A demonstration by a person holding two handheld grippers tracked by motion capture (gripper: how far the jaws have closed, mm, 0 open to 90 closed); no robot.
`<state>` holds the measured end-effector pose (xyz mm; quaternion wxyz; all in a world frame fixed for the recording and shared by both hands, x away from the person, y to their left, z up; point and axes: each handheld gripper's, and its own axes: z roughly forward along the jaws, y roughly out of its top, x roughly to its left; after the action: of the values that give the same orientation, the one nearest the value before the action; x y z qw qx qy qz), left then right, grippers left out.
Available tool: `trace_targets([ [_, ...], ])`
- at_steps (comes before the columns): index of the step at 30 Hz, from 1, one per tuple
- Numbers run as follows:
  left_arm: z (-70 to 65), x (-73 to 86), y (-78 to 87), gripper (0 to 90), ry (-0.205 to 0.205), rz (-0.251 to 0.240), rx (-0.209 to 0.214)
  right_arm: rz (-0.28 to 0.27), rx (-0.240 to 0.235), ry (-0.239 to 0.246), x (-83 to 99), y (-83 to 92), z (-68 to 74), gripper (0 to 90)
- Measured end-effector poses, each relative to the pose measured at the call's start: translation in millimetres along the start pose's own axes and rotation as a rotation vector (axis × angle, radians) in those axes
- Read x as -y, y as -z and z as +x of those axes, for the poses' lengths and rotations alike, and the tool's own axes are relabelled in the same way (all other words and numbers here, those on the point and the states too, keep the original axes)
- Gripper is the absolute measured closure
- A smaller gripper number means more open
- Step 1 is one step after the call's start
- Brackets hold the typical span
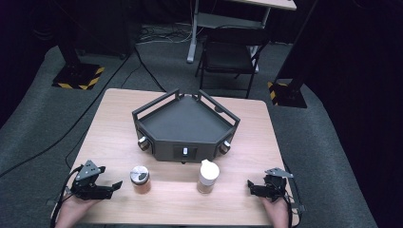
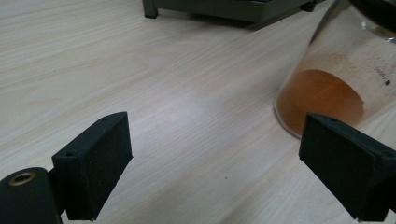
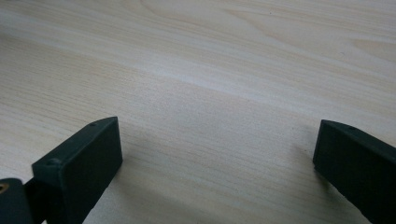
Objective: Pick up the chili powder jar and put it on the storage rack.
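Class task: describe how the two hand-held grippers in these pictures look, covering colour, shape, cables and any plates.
Both the left gripper and the right gripper are black, each with two blocky, flat-faced jaws. A grey three-cornered plate sits on top of each. Dark cables trail from them towards the table edge. In the left gripper view a brass-coloured insert shows near one jaw. No sleeves are visible on the hands.

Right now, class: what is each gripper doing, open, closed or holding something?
Left gripper: open, empty; the jar stands just beyond its right jaw.
Right gripper: open, empty, over bare table.
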<state>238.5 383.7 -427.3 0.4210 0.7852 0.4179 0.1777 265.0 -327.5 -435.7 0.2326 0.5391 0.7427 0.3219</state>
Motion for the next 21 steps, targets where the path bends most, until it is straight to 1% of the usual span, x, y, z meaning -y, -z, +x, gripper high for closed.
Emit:
trace_targets([
  [1,0.3,-0.6,0.1,8.9,-0.004,-0.001,0.01,0.0,0.0,0.0,0.0,0.0,0.0,0.3],
  [2,0.3,-0.6,0.1,8.9,-0.004,-0.001,0.01,0.0,0.0,0.0,0.0,0.0,0.0,0.3],
  [6,1.5,-2.3,-0.4,8.8,-0.016,-0.004,0.047,0.0,0.0,0.0,0.0,0.0,0.0,0.3],
  [11,-1.6,-3.8,-0.8,8.7,-0.024,-0.013,0.064,0.0,0.0,0.001,0.0,0.0,0.0,0.3],
  [16,-3.9,-6.6,-0.8,8.7,-0.051,-0.027,0.098,0.0,0.001,0.001,0.3,0.3,0.7,0.1],
  [18,-5.1,-7.4,-1.8,8.6,-0.071,-0.032,0.116,0.001,0.001,0.001,0.2,0.3,0.7,0.1],
  [21,-8.3,-9.8,-4.0,8.6,-0.09,-0.033,0.134,0.001,0.0,0.001,0.2,0.2,0.7,0.1],
])
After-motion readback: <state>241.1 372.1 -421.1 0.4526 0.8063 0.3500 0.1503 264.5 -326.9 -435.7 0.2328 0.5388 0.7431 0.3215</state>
